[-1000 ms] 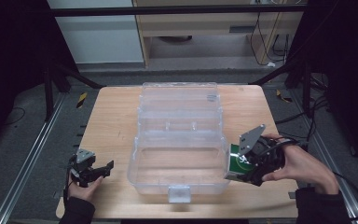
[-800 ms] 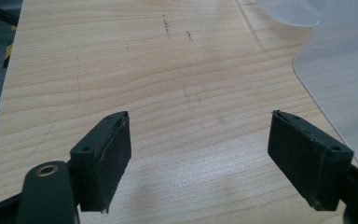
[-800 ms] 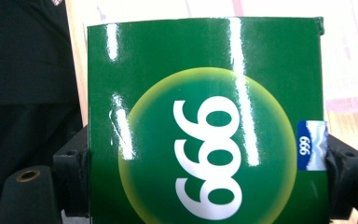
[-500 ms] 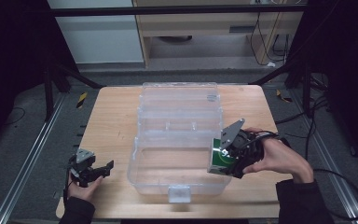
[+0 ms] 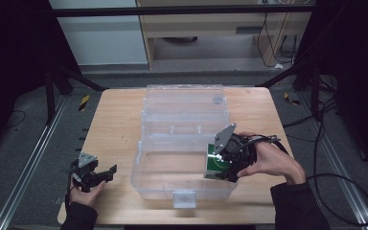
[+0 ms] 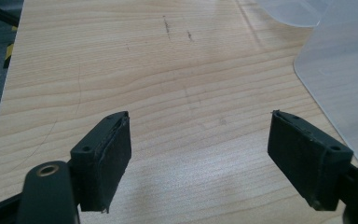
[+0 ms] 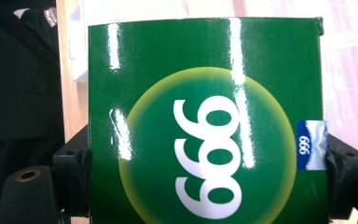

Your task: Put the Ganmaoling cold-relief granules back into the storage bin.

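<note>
My right gripper (image 5: 222, 165) is shut on a glossy green box (image 5: 216, 163) and holds it over the right part of the clear plastic bin (image 5: 158, 178). In the right gripper view the green box (image 7: 205, 121) carries a yellow circle with white "999" print, and both black pads (image 7: 77, 175) press on its sides. My left gripper (image 5: 106, 173) rests low at the table's front left, left of the bin, its jaws wide apart. In the left gripper view its pads (image 6: 105, 156) frame bare wood, with nothing between them.
The bin's lid (image 5: 184, 103) lies folded open toward the back of the wooden table (image 5: 112, 124). A white latch (image 5: 184, 198) sits on the bin's front wall. Cables (image 5: 330, 177) trail off the table's right side. Dark floor and metal rails surround the table.
My right hand has carried the green box leftward, from beside the bin's right wall to above its right part. The left gripper has stayed where it was.
</note>
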Available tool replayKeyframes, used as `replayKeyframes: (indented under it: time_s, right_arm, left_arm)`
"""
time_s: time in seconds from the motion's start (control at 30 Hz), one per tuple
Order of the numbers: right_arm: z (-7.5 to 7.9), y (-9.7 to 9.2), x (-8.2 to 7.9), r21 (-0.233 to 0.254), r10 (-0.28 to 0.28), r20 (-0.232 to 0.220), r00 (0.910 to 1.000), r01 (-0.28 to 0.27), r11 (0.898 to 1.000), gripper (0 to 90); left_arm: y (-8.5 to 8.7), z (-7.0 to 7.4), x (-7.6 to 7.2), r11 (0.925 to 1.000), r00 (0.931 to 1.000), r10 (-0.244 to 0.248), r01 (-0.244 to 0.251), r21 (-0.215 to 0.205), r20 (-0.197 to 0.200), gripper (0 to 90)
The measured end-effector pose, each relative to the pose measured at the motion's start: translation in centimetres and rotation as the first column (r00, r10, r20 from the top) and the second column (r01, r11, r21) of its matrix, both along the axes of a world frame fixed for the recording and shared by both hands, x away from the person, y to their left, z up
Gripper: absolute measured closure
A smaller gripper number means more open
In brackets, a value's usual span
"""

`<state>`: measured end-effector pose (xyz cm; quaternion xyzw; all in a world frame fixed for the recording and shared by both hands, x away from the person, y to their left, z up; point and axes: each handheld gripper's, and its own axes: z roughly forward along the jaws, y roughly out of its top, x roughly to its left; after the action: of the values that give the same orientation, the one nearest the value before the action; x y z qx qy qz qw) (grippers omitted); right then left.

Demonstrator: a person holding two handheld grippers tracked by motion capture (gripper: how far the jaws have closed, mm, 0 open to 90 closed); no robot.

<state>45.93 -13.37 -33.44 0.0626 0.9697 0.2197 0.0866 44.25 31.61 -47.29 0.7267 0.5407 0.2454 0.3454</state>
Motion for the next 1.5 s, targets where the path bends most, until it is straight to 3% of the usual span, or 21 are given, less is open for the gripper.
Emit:
replayKeyframes:
  time_s: [0.17,0.63,0.77,1.03,1.2,1.5]
  right_arm:
    - [-0.8,0.4,0.1,-0.006,0.006,-0.014,0.9999,-0.006,1.000,15.8]
    - [-3.2,1.4,0.4,-0.083,0.034,-0.027,0.9990,-0.037,0.996,15.8]
    - [-3.8,1.1,0.6,-0.064,0.023,-0.044,0.9988,-0.026,0.998,15.8]
    - [-5.2,1.4,0.9,-0.099,0.034,-0.050,0.9982,-0.039,0.994,15.7]
    - [-6.6,1.0,1.2,-0.081,0.018,-0.072,0.9972,-0.024,0.996,15.6]
    - [-7.9,1.0,1.5,-0.084,0.013,-0.096,0.9953,-0.021,0.996,15.3]
  left_arm:
    - [0.0,0.0,0.0,1.0000,1.0000,0.002,-0.002,-0.003,0.003,20.8]
    - [0.1,0.1,0.0,1.0000,1.0000,0.001,-0.001,-0.001,0.005,20.8]
    - [0.0,0.0,0.0,1.0000,1.0000,0.002,-0.002,-0.002,0.006,20.8]
    - [0.1,0.1,0.0,1.0000,1.0000,0.002,-0.002,0.000,0.006,20.8]
    - [0.1,0.0,0.0,1.0000,1.0000,0.001,-0.001,-0.002,0.004,20.8]
    - [0.0,0.0,0.0,1.0000,1.0000,0.000,0.000,-0.001,0.004,20.8]
